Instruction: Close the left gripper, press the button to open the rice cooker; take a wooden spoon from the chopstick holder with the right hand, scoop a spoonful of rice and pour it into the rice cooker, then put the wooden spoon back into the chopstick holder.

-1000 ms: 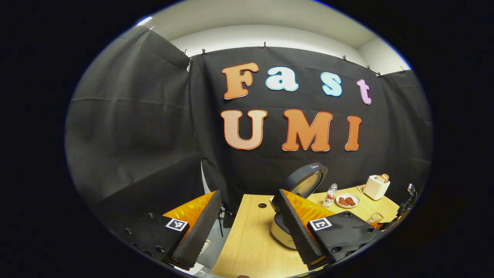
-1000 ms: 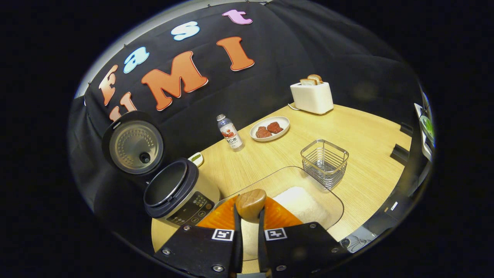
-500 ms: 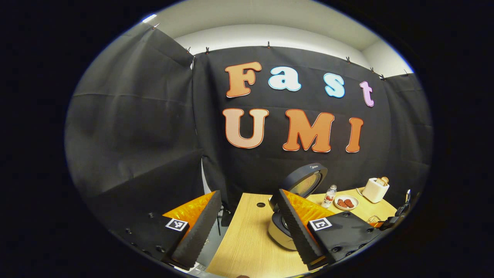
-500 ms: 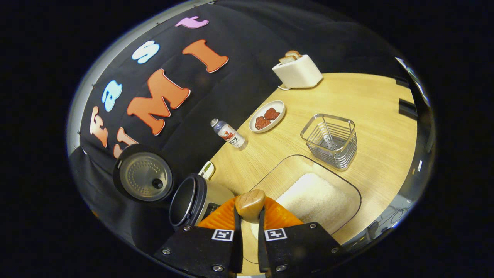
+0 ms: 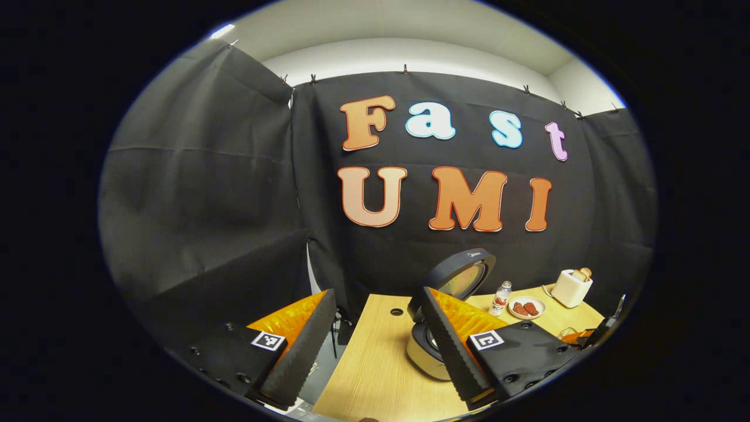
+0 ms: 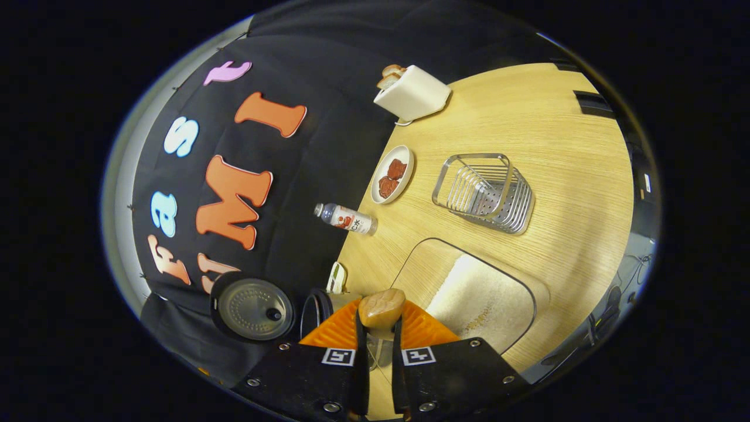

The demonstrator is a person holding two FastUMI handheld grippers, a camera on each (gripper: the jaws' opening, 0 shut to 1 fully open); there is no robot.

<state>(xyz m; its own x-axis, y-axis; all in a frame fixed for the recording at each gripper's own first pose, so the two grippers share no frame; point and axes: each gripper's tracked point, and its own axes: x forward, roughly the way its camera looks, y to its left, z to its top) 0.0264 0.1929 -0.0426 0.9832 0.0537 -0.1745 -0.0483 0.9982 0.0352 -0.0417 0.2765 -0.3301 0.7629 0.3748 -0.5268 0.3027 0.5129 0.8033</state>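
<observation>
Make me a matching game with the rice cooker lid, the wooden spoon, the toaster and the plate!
Things:
1. rice cooker lid
2. wooden spoon
3. toaster
4. plate

States:
A. holds bread slices
B. flipped open
C. carries reddish pieces of food
D. pinched in the right gripper

Pairs: 1-B, 2-D, 3-A, 4-C

A staged recording booth: black cloth walls (image 5: 205, 193) clipped up around a light wooden table (image 6: 545, 135) set with a white toaster (image 6: 413, 94).
</observation>
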